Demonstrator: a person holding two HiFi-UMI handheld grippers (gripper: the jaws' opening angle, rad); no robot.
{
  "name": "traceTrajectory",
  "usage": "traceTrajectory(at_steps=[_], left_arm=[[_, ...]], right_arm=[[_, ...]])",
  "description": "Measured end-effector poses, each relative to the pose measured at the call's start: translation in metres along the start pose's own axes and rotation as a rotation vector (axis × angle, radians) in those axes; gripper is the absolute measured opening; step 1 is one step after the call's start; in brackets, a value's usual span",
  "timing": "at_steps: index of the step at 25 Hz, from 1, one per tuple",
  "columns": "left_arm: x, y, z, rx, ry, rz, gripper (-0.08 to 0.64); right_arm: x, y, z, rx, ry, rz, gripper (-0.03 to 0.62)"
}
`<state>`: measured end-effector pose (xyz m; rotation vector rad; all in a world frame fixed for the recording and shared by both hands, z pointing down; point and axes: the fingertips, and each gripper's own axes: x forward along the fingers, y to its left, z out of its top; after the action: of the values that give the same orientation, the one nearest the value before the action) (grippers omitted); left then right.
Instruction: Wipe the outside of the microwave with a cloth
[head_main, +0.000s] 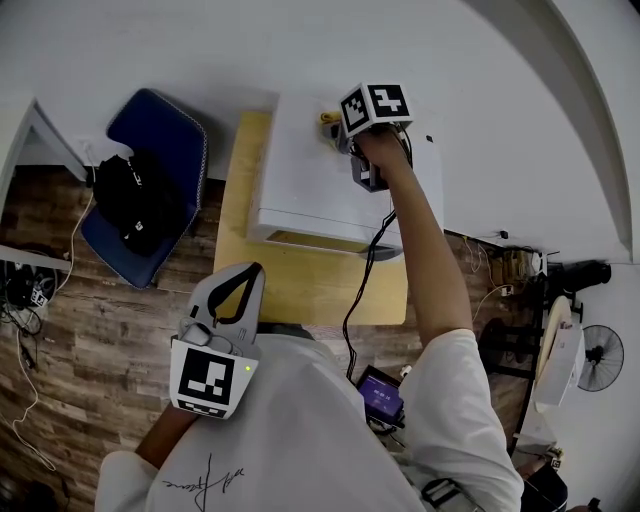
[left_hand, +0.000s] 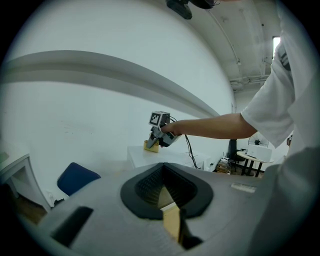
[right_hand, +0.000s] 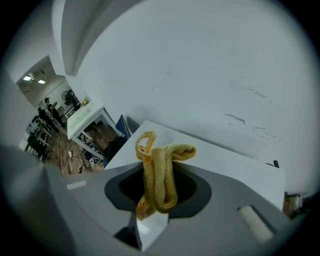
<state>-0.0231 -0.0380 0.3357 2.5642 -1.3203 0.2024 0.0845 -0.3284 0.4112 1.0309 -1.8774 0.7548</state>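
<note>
The top of the white box-shaped microwave (head_main: 300, 175) is left bare at near left and shut off at the far side by the white wall (head_main: 250, 50). Its near right edge is crossed by a black cable (head_main: 367, 262); the light wooden table (head_main: 238, 190) is left open at left.

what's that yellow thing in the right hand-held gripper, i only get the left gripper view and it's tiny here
Observer: A yellow cloth, bunched up and clamped between the jaws, as the right gripper view shows.
Operator: where on the microwave is it
Observer: In the head view the right hand-held gripper is at the far edge of the white microwave top, close to the wall.
Operator: anything on that blue chair
Observer: Yes, the head view shows a black bag lying on the blue chair.
</note>
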Motion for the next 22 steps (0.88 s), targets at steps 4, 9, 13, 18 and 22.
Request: traceTrajectory(at_steps=[4,9,13,18,22], left_arm=[[-0.005,0.004,0.001,-0.002,-0.005,0.021,-0.009],[-0.009,0.007,-0.002,-0.011,0.010,0.037,-0.009],[-0.010,0.011,0.001,-0.011,-0.006,0.049,-0.009],[-0.011,0.011,0.000,-0.015,-0.003,0.057,-0.009],[-0.013,0.013,0.000,-0.031,-0.009,0.066,-0.009]], right_arm=[[0.004,0.017,0.007,-0.023,-0.002,0.021,0.118],[0.010,0.034,0.015,-0.045,0.002,0.048,0.118],[0.014,0.048,0.022,-0.059,-0.001,0.068,0.118],[0.019,0.068,0.027,-0.080,0.000,0.109,0.118],[0.023,0.109,0.027,-0.055,0.005,0.265,0.118]])
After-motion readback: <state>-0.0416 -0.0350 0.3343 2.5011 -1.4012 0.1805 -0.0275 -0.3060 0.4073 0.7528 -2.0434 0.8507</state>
